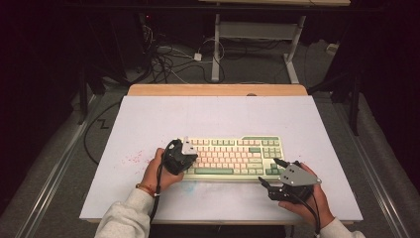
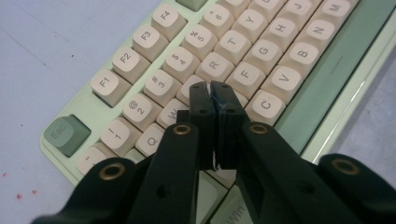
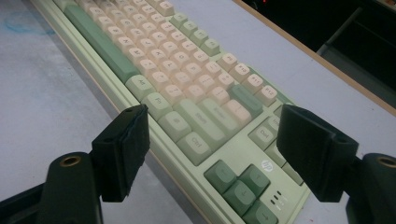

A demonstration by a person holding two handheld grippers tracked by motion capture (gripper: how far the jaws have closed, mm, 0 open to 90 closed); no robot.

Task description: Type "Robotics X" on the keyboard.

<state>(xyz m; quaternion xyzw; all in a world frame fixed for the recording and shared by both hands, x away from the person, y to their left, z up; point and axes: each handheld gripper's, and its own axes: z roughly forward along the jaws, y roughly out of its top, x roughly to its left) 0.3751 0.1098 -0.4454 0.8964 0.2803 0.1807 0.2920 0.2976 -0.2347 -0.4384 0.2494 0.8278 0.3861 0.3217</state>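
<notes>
A pale green keyboard with cream and green keys lies in the middle of the white table. My left gripper is over its left end. In the left gripper view the left gripper is shut, with nothing between its jaws. Its tips sit at the cream keys between W and R; whether they touch a key I cannot tell. My right gripper stands open at the keyboard's right front corner. In the right gripper view the right gripper frames the keyboard near the Ctrl and arrow keys.
The white table top has a wooden far edge. Pink specks lie left of the keyboard and a faint blue mark in front of it. Cables and a desk frame stand on the floor beyond.
</notes>
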